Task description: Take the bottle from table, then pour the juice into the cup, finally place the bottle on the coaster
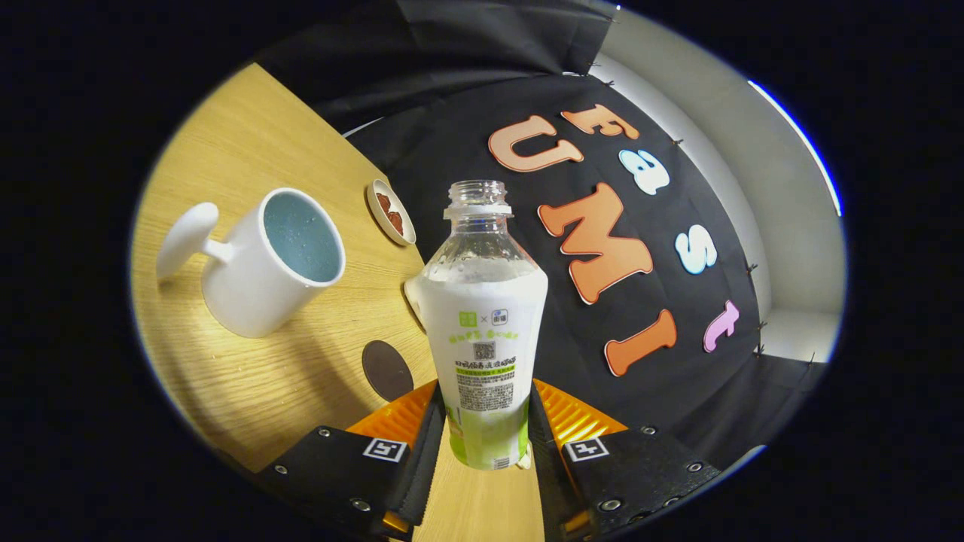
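The gripper is clamped on the lower label of the uncapped plastic juice bottle, light, thin-walled and likely squashy there, with the dark coaster at ten o'clock and the white mug beyond it.

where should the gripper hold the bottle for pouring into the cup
Around the lower, straight-sided labelled body of the bottle, from the side, where the gripper has a finger on each side now. The wall is even there; higher up it narrows to a sloped shoulder and open neck. This grip likely leaves the mouth free to tip toward the cup.
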{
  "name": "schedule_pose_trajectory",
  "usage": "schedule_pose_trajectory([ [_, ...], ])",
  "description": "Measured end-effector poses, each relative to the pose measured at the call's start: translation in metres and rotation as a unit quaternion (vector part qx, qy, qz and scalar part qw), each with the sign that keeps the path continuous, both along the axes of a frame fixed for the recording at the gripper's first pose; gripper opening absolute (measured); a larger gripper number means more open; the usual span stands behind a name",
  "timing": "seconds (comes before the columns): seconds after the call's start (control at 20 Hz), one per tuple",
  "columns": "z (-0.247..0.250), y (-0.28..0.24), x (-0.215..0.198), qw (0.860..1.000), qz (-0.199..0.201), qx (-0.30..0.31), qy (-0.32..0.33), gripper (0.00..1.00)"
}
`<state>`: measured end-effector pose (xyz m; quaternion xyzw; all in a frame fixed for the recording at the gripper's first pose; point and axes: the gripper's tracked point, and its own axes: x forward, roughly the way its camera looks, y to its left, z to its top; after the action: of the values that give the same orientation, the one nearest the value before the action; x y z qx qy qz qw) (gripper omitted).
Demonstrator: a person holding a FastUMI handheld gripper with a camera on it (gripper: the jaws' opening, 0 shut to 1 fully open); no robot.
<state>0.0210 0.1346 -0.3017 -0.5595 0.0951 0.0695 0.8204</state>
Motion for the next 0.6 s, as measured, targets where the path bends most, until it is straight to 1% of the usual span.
schedule_pose_trajectory([
  [0.3,0.002,0.001,0.001,0.994,0.023,-0.098,-0.038,0.61],
  [0.45,0.002,0.004,0.002,0.991,0.032,-0.123,-0.046,0.61],
  [0.6,0.009,0.007,0.007,0.984,0.045,-0.159,-0.065,0.61],
])
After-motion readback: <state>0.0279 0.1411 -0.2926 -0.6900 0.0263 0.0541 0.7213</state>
